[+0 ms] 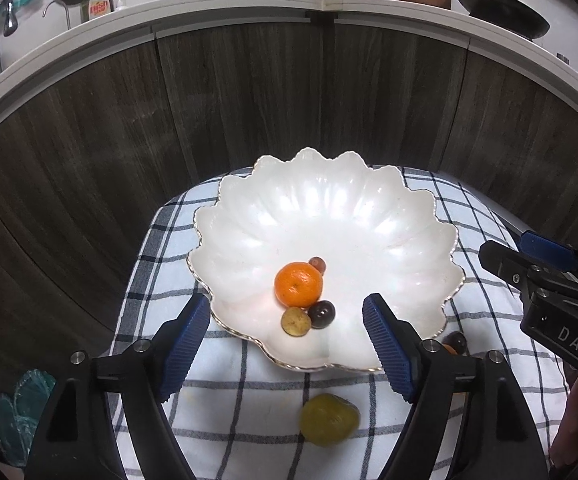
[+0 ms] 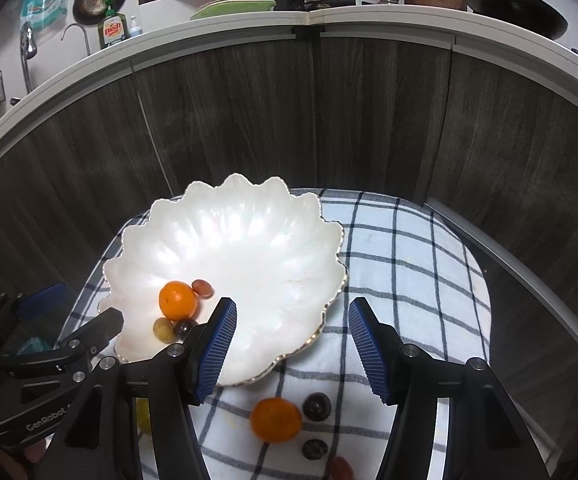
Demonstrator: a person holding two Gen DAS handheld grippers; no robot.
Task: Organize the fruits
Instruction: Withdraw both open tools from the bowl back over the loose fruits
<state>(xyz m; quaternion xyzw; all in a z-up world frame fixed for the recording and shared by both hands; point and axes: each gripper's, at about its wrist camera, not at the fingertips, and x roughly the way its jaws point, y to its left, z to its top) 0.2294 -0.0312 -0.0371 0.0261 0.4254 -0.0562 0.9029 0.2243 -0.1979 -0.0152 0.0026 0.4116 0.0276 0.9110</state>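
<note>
1. Your shell-shaped dish (image 1: pixel 329 216) held a tangerine (image 1: pixel 298 284) and three small fruits, beyond the fingers.
2. Your left gripper (image 1: pixel 287 340) and right gripper (image 2: pixel 293 348) stood apart, empty.
3. A second tangerine (image 2: pixel 275 419) and a green fruit (image 1: pixel 328 420) remained on the cloth (image 2: pixel 409 260), below the fingertips.

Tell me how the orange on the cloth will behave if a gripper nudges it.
The orange looks round, so it would probably roll. The checked cloth is soft and may slow it. Its skin seems firm enough for ribbed fingers.
</note>
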